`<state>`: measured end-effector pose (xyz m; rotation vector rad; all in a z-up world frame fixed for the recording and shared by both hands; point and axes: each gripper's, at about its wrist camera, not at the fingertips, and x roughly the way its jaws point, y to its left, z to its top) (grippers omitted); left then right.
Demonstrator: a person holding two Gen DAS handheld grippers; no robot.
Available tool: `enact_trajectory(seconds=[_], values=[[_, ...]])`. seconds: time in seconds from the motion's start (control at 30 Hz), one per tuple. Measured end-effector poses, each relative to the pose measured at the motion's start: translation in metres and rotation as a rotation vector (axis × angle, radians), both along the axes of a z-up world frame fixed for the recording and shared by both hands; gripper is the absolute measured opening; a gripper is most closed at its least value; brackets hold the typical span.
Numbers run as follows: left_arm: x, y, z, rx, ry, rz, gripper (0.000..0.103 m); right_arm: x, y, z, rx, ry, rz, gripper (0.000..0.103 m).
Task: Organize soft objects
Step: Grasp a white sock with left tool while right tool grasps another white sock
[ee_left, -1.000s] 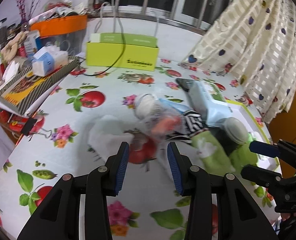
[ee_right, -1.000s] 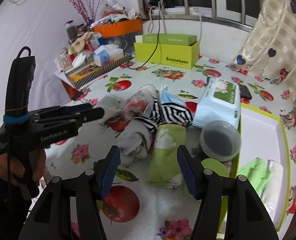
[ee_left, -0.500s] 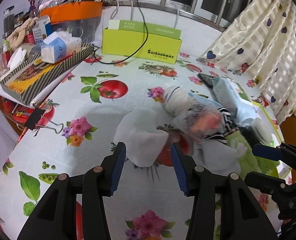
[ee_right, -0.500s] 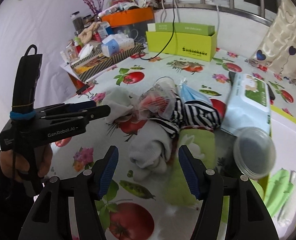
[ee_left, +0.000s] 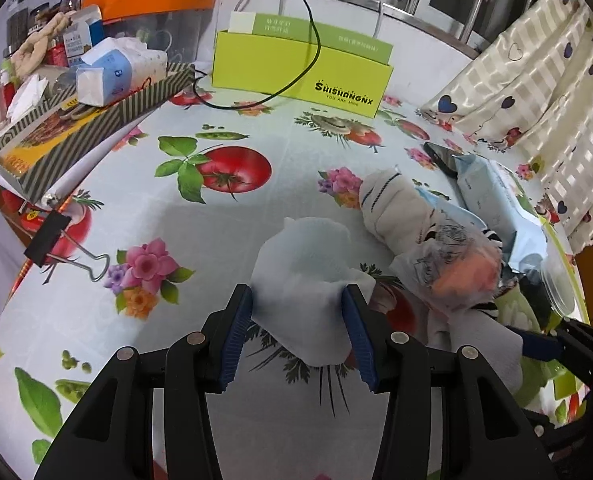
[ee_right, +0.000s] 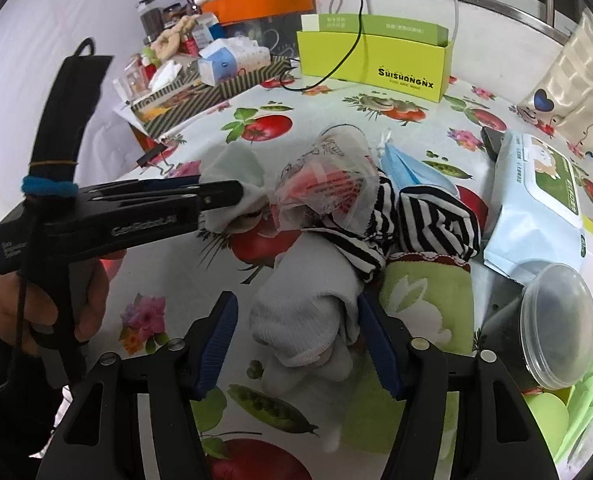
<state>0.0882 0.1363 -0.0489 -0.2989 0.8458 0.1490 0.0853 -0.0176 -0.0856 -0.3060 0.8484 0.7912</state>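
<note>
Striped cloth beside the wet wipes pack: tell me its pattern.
Black and white stripes, clearest in the right wrist view.

Fruit-print table (ee_left: pixel 232 208), white cloth (ee_left: pixel 304 280), socks (ee_right: pixel 308 312), wipes pack (ee_right: pixel 536 204), lime box (ee_left: pixel 300 68), binder clip (ee_left: pixel 64 252)

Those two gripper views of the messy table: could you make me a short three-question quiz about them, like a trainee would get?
1. True or false: the left gripper has its blue pads on either side of a white cloth.
2. The striped sock is striped in: A) red and yellow, B) black and white, C) green and blue.
3. Fill in: the right gripper is open around a white ____.

Key: 1 true; 2 B; 3 sock.
</note>
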Motion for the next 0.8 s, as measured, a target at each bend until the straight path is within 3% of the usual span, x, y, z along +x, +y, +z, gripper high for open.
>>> enact_trajectory(seconds=[0.07, 0.17, 0.23, 0.37, 0.8], values=[[0.003, -0.001, -0.002, 0.011, 0.001, -0.005, 0.048, 0.0, 0.001, -0.002, -0.006, -0.007, -0.002, 0.033], [0.007, -0.005, -0.007, 0.024, 0.016, -0.015, 0.044, -0.001, 0.0, -0.002, -0.005, -0.016, -0.005, 0.025], [0.006, -0.01, -0.007, 0.035, 0.015, -0.027, 0.034, -0.002, -0.002, -0.001, 0.002, -0.016, -0.004, 0.023], [0.0, -0.016, -0.004, 0.058, 0.011, -0.02, 0.028, -0.007, -0.005, 0.001, 0.007, -0.019, 0.007, 0.02], [-0.05, -0.041, 0.041, 0.128, -0.089, -0.001, 0.027, -0.045, -0.021, 0.021, 0.073, -0.06, 0.047, 0.02]])
